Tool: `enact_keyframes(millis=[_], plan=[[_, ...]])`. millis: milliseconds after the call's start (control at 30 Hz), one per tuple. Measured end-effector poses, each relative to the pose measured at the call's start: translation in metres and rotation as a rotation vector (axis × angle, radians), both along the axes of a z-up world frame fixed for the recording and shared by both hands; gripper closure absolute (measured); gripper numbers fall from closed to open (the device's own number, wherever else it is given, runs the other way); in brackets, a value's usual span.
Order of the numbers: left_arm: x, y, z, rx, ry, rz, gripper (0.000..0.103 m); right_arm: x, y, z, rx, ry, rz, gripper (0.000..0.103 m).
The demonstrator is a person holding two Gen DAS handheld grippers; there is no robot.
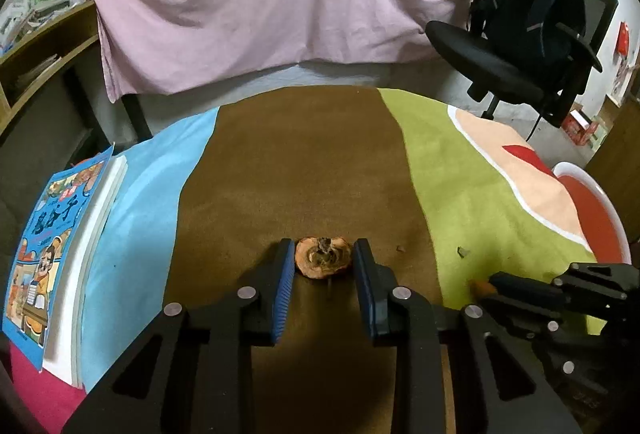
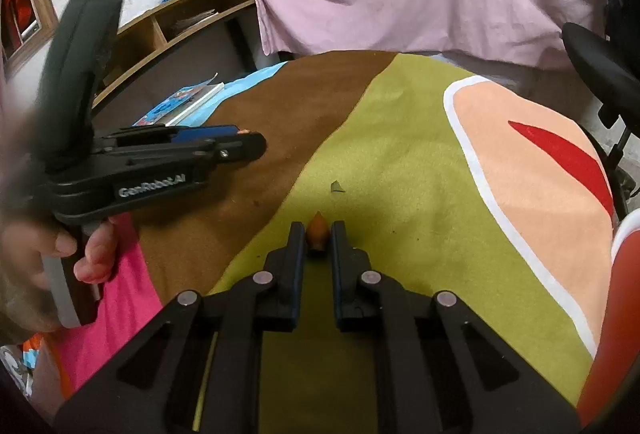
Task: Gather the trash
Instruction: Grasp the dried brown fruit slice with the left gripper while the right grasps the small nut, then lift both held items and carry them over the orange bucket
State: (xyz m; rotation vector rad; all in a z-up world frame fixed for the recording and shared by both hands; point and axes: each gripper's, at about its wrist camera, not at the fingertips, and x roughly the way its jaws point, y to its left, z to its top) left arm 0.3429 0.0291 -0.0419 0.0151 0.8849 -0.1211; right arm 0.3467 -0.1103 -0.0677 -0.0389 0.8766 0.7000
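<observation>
On the brown band of the tablecloth (image 1: 280, 162), the left gripper (image 1: 323, 260) has its blue pads closed against the flanks of a fruit cap (image 1: 323, 261). It is a flat, dried orange disc with a dark shrivelled calyx, probably light and brittle, best held by its rim. Further right, on the green band, the right gripper (image 2: 318, 234) pinches a small orange peel scrap (image 2: 318, 228), which looks soft, slight and pointed.

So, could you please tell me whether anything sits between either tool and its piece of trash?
Nothing visible does. The left tool has the round orange fruit scrap directly between its fingers, and the right tool has the small orange peel piece between its own.
</observation>
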Motion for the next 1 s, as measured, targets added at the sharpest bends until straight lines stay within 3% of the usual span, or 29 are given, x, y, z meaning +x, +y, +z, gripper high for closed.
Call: enact_keyframes(millis=[233, 600, 1000], plan=[[-0.017, -0.009, 0.007, 0.003, -0.053, 0.001, 0.078, -0.009, -0.013, 0.010, 0.039, -0.059, -0.042, 0.062], [-0.058, -0.034, 0.044, 0.004, -0.215, -0.011, 0.078, -0.044, -0.048, 0.045, 0.163, -0.282, -0.143, 0.062], [-0.088, -0.086, 0.086, 0.032, -0.387, -0.112, 0.078, -0.071, -0.091, 0.078, 0.258, -0.488, -0.278, 0.062]])
